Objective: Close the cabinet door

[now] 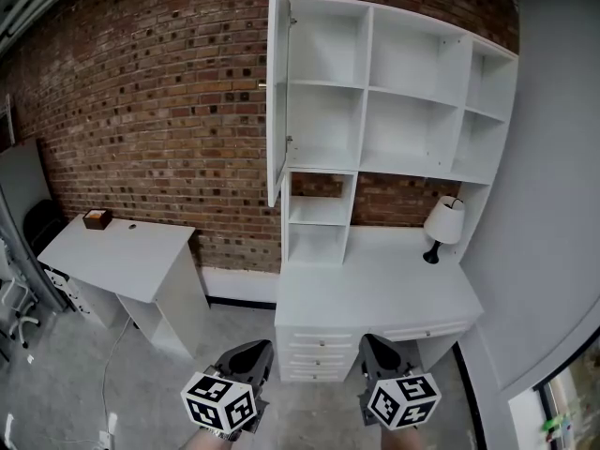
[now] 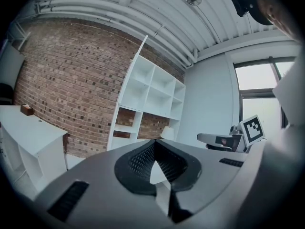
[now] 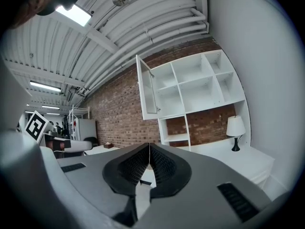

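A white cabinet door point(image 1: 277, 87) stands wide open on the left side of the white wall shelf unit point(image 1: 412, 92), edge-on to me in the head view. The right gripper view shows the door point(image 3: 147, 87) swung out from the shelves. My left gripper point(image 1: 246, 356) and right gripper point(image 1: 382, 352) are low in the head view, well short of the desk and far below the door. Both are shut with nothing between the jaws. In the left gripper view, the shelf unit point(image 2: 152, 92) is ahead and the right gripper point(image 2: 224, 140) is off to the side.
A white desk with drawers point(image 1: 375, 293) sits under the shelves, with a small lamp point(image 1: 442, 225) at its right. A second white table point(image 1: 122, 256) stands to the left with a brown box point(image 1: 96, 218) on it. Brick wall behind, grey wall at right.
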